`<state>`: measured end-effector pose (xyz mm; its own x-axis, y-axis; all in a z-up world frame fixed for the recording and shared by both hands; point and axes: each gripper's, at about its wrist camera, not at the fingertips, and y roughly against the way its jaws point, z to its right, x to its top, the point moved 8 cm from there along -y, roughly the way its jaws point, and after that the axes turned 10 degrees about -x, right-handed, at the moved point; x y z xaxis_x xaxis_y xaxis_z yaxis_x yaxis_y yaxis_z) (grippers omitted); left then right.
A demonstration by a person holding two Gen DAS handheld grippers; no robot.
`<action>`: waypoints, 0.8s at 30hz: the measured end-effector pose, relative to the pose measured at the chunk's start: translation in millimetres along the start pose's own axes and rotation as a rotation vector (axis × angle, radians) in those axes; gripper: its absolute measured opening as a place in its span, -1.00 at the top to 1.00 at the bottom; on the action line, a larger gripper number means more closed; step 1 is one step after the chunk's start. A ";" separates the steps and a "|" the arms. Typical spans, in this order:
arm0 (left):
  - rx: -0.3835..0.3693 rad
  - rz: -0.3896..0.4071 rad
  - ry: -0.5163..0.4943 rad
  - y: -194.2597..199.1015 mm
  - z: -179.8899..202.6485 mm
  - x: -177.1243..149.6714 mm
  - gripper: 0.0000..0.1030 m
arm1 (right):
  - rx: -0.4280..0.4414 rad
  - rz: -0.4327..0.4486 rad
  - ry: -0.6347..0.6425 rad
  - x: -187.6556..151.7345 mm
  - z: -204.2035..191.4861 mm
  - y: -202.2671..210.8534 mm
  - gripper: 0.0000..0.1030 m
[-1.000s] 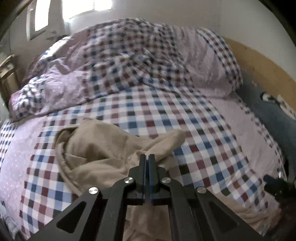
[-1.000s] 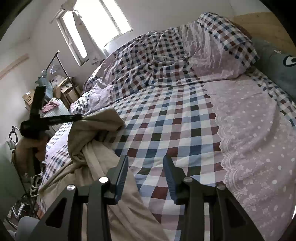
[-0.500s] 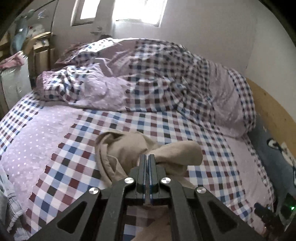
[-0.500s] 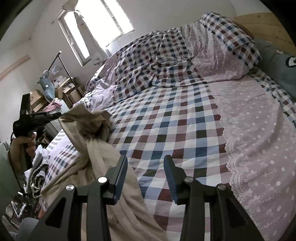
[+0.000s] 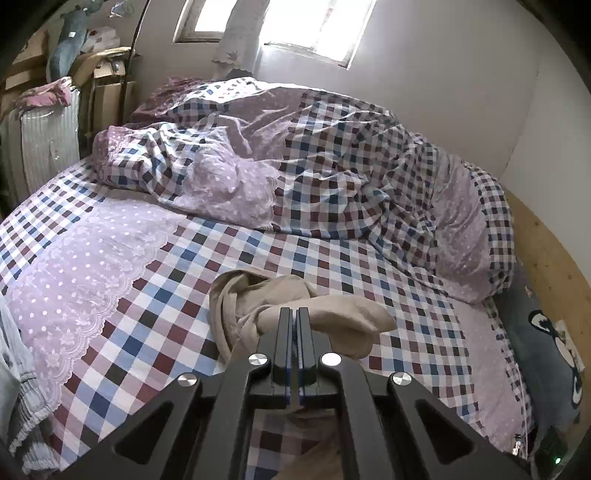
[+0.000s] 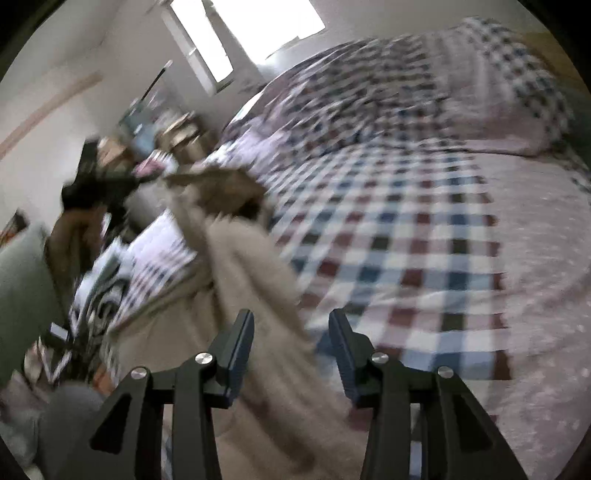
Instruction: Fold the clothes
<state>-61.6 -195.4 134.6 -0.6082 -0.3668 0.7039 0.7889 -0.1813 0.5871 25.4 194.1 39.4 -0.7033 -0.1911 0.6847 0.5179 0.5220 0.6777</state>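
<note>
A: Left wrist view?
B: Left gripper (image 5: 294, 314) is seen clamped tight on a bunched fold of the tan garment (image 5: 266, 310). The garment is lifted off the checked bed (image 5: 192, 280); more tan cloth hangs below the fingers. A crumpled duvet (image 5: 332, 166) is piled at the far side, a window (image 5: 310, 26) is seen behind.

A: Right wrist view?
B: Blurred. Right gripper (image 6: 291, 343) is held with jaws apart and opening; tan cloth is seen passing beneath and between them, but the pads are not pressed on it. The garment (image 6: 240, 258) is stretched from the lower left up to the left gripper (image 6: 99, 188), held by a hand (image 6: 75, 229) at the left edge.
</note>
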 end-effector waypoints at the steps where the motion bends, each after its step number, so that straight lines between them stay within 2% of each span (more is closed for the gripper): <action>1: 0.000 -0.001 0.002 0.2 0.7 0.1 0.99 | 0.008 -0.022 0.026 -4.3 -5.7 -4.6 0.11; 7: -0.004 0.013 0.002 4.8 4.3 5.8 0.99 | -0.064 -0.104 0.100 -19.7 -13.9 -30.4 0.18; 8: -0.002 0.016 -0.002 6.0 4.4 7.9 0.99 | -0.077 -0.108 0.100 -20.0 -12.5 -32.5 0.39; 9: 0.000 0.022 -0.002 8.2 3.9 11.6 1.00 | -0.091 -0.111 0.100 -20.3 -11.2 -34.6 0.86; 13: 0.010 0.056 0.013 16.6 -3.3 26.5 1.00 | -0.163 -0.035 -0.013 -6.3 15.6 -19.4 0.89; 16: 0.036 0.094 0.058 25.2 -23.0 43.8 1.00 | -0.211 0.022 -0.118 3.3 42.1 -4.9 0.90; 20: 0.088 0.138 0.105 35.1 -49.1 67.0 1.00 | -0.249 -0.002 -0.170 0.7 61.8 -8.2 0.89; 23: 0.174 0.161 0.125 35.1 -70.9 83.2 1.00 | -0.257 -0.026 -0.162 -2.8 63.4 -15.4 0.88; 24: 0.192 0.157 0.129 32.9 -76.6 84.0 1.00 | -0.257 -0.031 -0.160 -3.3 63.6 -17.3 0.82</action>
<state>-80.0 -302.1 182.4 -0.4540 -0.4925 0.7425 0.8341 0.0582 0.5486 -12.2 238.6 8.3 -0.7781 -0.0592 0.6254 0.5868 0.2870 0.7572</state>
